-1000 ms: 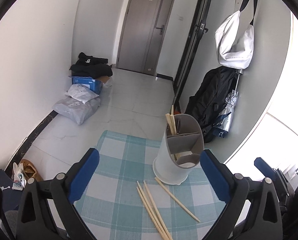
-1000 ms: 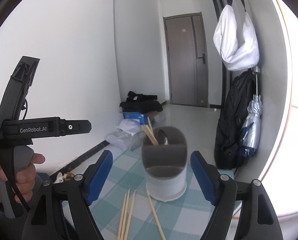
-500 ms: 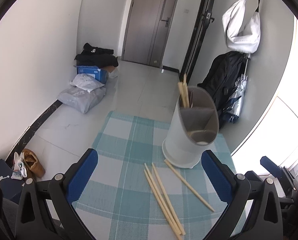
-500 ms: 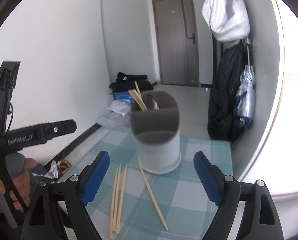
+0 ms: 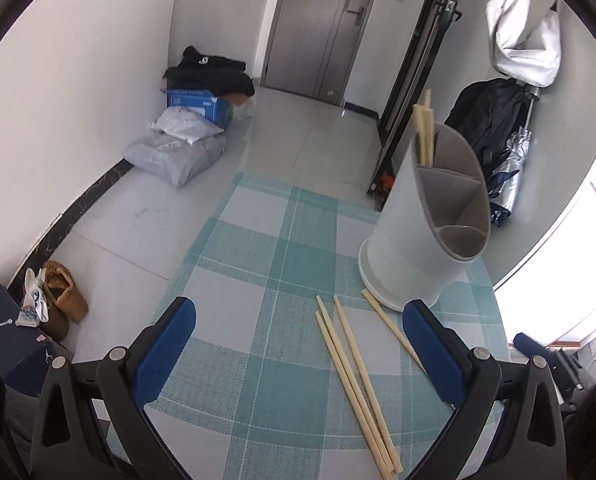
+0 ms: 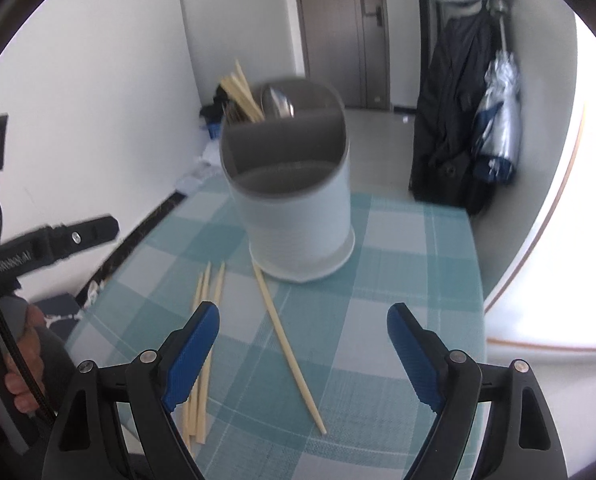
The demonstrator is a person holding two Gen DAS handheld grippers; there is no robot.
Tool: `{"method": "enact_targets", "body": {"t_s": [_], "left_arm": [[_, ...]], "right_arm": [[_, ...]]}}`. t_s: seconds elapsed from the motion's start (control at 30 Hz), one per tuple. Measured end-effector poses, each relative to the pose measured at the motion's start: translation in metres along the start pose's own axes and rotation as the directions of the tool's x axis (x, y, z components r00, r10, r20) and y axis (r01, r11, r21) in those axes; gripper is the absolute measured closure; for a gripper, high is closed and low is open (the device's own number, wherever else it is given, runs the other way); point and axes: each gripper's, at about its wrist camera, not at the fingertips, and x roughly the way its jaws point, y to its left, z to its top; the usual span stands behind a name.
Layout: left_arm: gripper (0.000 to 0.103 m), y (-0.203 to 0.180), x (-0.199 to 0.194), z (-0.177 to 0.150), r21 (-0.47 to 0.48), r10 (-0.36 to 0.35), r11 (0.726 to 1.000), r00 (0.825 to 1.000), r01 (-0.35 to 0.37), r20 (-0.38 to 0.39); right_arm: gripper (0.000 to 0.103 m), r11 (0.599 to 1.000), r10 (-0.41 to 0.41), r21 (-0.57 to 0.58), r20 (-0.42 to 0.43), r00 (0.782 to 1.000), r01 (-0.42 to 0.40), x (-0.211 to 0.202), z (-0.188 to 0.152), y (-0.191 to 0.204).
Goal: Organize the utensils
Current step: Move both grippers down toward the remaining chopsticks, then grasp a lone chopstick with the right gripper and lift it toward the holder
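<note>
A white utensil holder [image 5: 421, 236] with grey dividers stands on the teal checked tablecloth [image 5: 258, 272]; chopsticks stand in its far compartment. It also shows in the right wrist view [image 6: 294, 208], with a metal spoon [image 6: 278, 102] inside. Several loose wooden chopsticks [image 5: 353, 380] lie on the cloth before it; three lie together [image 6: 204, 340] and one apart [image 6: 286, 340]. My left gripper [image 5: 298, 344] is open and empty above the cloth. My right gripper [image 6: 301, 348] is open and empty over the single chopstick.
The table edge [image 5: 202, 232] drops to a tiled floor with bags and a blue box [image 5: 194, 100]. Brown shoes [image 5: 62, 296] lie by the wall. A black backpack and umbrella [image 6: 469, 120] lean at the right wall.
Both grippers have tilted downward and moved nearer the table, so the holder and loose chopsticks now look closer and lower. Both stay open.
</note>
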Motion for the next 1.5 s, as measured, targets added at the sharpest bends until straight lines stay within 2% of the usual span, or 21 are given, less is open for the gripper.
{"method": "enact_targets", "body": {"t_s": [0.1, 0.27, 0.3, 0.37, 0.5, 0.67, 0.77, 0.9, 1.03, 1.17, 1.27, 1.33, 1.5], "left_arm": [[0.001, 0.005, 0.005, 0.003, -0.027, -0.006, 1.0, 1.0, 0.005, -0.021], [0.001, 0.019, 0.005, 0.01, -0.075, -0.006, 0.997, 1.0, 0.004, -0.028], [0.001, 0.021, 0.005, 0.011, -0.082, -0.006, 0.997, 1.0, 0.004, -0.027], [0.001, 0.027, 0.005, 0.012, -0.1, 0.001, 0.995, 1.0, -0.004, -0.029], [0.001, 0.038, 0.009, 0.012, -0.141, -0.004, 0.99, 0.999, -0.004, -0.052], [0.001, 0.045, 0.01, 0.013, -0.167, -0.006, 0.986, 0.998, -0.004, -0.057], [0.001, 0.048, 0.009, 0.014, -0.178, -0.012, 0.984, 0.998, 0.001, -0.058], [0.001, 0.052, 0.007, 0.015, -0.199, -0.019, 0.98, 0.998, 0.006, -0.064], [0.001, 0.054, 0.009, 0.015, -0.223, -0.031, 0.975, 0.997, 0.013, -0.076], [0.001, 0.054, 0.011, 0.015, -0.225, -0.039, 0.974, 0.995, 0.019, -0.087], [0.001, 0.054, 0.011, 0.015, -0.225, -0.035, 0.974, 0.995, 0.014, -0.091], [0.001, 0.055, 0.011, 0.014, -0.225, -0.032, 0.974, 0.995, 0.01, -0.096], [0.001, 0.059, 0.015, 0.012, -0.222, -0.006, 0.975, 0.994, -0.019, -0.111]], "right_arm": [[0.024, 1.0, 0.002, -0.026, -0.074, 0.997, -0.004, 0.02, -0.001, 0.003], [0.05, 0.994, 0.024, -0.101, -0.195, 0.98, -0.045, 0.059, -0.002, 0.014], [0.051, 0.993, 0.028, -0.11, -0.206, 0.978, -0.052, 0.064, -0.003, 0.016], [0.062, 0.989, 0.022, -0.14, -0.229, 0.973, -0.055, 0.076, -0.003, 0.021], [0.076, 0.977, 0.018, -0.202, -0.262, 0.965, -0.073, 0.091, -0.003, 0.032], [0.097, 0.954, -0.001, -0.288, -0.28, 0.96, -0.083, 0.093, -0.003, 0.045], [0.098, 0.951, -0.001, -0.296, -0.302, 0.953, -0.093, 0.089, -0.006, 0.047], [0.098, 0.969, 0.031, -0.217, -0.356, 0.934, -0.115, 0.077, -0.015, 0.04], [0.098, 0.984, 0.088, -0.102, -0.422, 0.902, -0.144, 0.056, -0.029, 0.03], [0.094, 0.985, 0.121, -0.054, -0.471, 0.874, -0.165, 0.038, -0.041, 0.025], [0.092, 0.984, 0.113, -0.065, -0.483, 0.868, -0.165, 0.033, -0.043, 0.027], [0.083, 0.984, 0.099, -0.083, -0.479, 0.872, -0.157, 0.037, -0.04, 0.028], [0.082, 0.977, 0.093, -0.125, -0.468, 0.879, -0.17, 0.061, -0.023, 0.031]]}}
